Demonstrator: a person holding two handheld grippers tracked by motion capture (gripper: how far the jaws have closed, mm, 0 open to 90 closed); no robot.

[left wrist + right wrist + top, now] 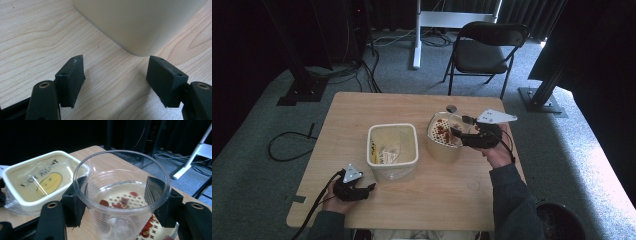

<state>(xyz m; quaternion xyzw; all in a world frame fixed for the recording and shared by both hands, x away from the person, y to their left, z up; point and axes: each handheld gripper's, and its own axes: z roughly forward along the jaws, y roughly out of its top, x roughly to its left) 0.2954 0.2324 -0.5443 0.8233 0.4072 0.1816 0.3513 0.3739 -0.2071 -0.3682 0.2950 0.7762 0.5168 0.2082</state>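
A clear plastic cup (120, 187) sits tilted between the jaws of my right gripper (116, 181), which is shut on its wall. In the high view my right gripper (458, 132) holds the cup over a round tub (443, 149) with a white perforated insert (150, 230) that carries red pieces (442, 131). A square cream container (392, 150) stands in the table's middle with a smiley-print plastic bag (47, 181) inside. My left gripper (364, 189) rests low by the table's front left, open and holding nothing. The container's corner (140, 27) lies just ahead of my left gripper (116, 60).
A small dark round object (451, 108) lies on the wooden table (362, 110) behind the tub. Beyond the table stand a black folding chair (487, 47) and a white desk leg (416, 35), with cables (287, 145) on the carpet. A dark bin (562, 222) sits at the lower right.
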